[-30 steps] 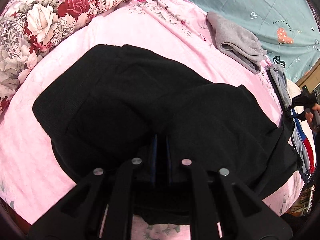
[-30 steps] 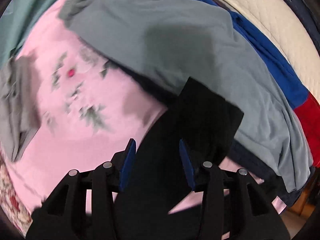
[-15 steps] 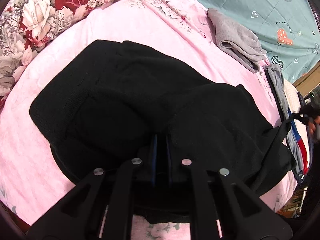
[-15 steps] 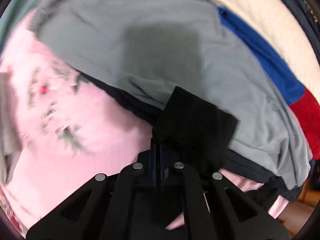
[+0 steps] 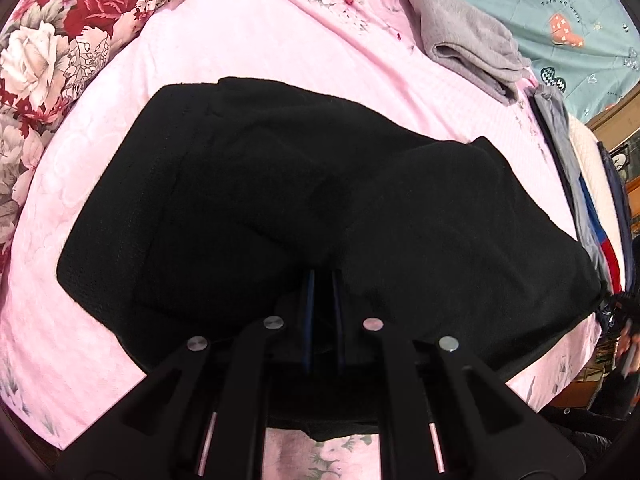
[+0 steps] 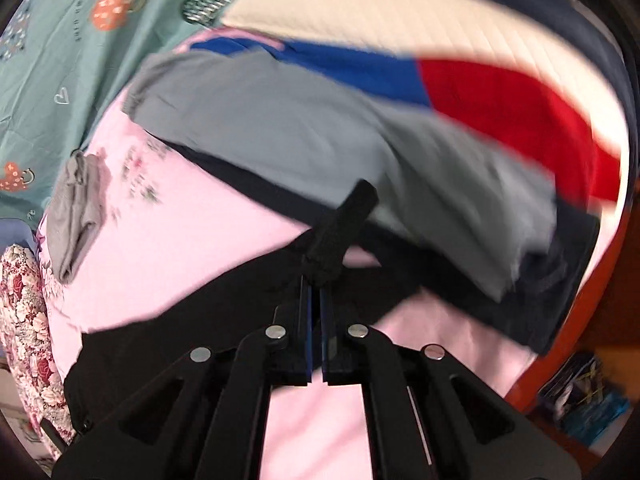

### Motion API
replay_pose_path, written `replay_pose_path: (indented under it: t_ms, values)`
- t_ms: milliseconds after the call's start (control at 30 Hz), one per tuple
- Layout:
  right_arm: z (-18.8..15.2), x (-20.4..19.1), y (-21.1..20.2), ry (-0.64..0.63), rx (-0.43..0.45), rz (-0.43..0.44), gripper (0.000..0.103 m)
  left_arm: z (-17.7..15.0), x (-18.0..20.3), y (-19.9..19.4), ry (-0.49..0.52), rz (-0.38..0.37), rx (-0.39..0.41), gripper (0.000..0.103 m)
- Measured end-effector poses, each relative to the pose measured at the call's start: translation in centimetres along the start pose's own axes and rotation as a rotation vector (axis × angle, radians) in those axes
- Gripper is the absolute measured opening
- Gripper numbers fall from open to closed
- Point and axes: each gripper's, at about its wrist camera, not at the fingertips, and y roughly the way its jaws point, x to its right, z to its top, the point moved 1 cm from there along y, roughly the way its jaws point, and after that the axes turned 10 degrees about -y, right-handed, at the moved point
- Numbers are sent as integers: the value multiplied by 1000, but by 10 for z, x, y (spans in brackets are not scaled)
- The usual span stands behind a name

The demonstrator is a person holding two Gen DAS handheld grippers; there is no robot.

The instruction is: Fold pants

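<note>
Black pants (image 5: 320, 208) spread on pink bed sheet (image 5: 280, 48). Left gripper (image 5: 322, 280) fingers pinch near edge; right gripper (image 6: 314, 280) fingers pinch leg end. Fabric looks soft, limp, light; best held at hems, corners.

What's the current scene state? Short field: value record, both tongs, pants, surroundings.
left tongs: shut on black pants, near edge
right tongs: shut on a bunched end of the black pants
pants state: spread across pink floral sheet, partly doubled over
folded grey garment: on the sheet, beyond the pants
clothes pile: grey, blue and red garments, beyond the right tongs
floral pillow: far left
image quality: right wrist view motion-blurred
</note>
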Motion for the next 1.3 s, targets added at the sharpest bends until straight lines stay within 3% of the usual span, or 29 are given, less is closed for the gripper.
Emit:
replay_pose_path:
  t_ms: [167, 233, 300, 433, 567, 633, 667, 700, 833, 933, 1000, 1033, 1100, 1167, 1233, 1300]
  values:
    - [-22, 26, 33, 56, 19, 72, 3, -1, 8, 1, 14, 66, 21, 9]
    - [-20, 24, 28, 11, 3, 61, 11, -2, 9, 1, 11, 75, 30, 9]
    - [-17, 23, 18, -15, -10, 15, 47, -3, 7, 0, 4, 74, 38, 9]
    - [-11, 36, 6, 31, 0, 83, 47, -4, 7, 0, -8, 82, 47, 9]
    - [-5, 38, 37, 72, -110, 123, 47, -4, 8, 0, -9, 90, 52, 9]
    - [0, 36, 50, 83, -105, 141, 46, -4, 8, -1, -12, 89, 54, 9]
    - [5, 32, 49, 65, -47, 171, 20, -4, 7, -1, -13, 89, 54, 9]
    - [10, 27, 44, 27, -15, 160, 15, -5, 7, -1, -14, 91, 54, 9]
    - [13, 11, 19, -45, 83, 121, 15, -5, 7, -1, -18, 93, 57, 9]
    - [10, 16, 31, -30, 55, 88, 15, -5, 7, -1, -17, 91, 66, 9]
    - [2, 25, 61, -24, -21, 26, 27, -6, 7, -1, -9, 94, 69, 9]
    - [2, 25, 60, -36, 1, 23, 28, -6, 8, -2, -7, 94, 73, 9]
    - [4, 15, 47, -81, -12, -102, 46, -11, 12, -5, 12, 118, 89, 10]
    - [8, -7, 14, -170, 71, -256, 46, -17, 21, -11, 46, 117, 108, 27]
    - [11, -40, -16, -262, 160, -357, 47, -23, 34, -22, 75, 57, 128, 32]
    - [12, -86, -35, -364, 229, -279, 59, -25, 46, -26, 93, -5, 124, 32]
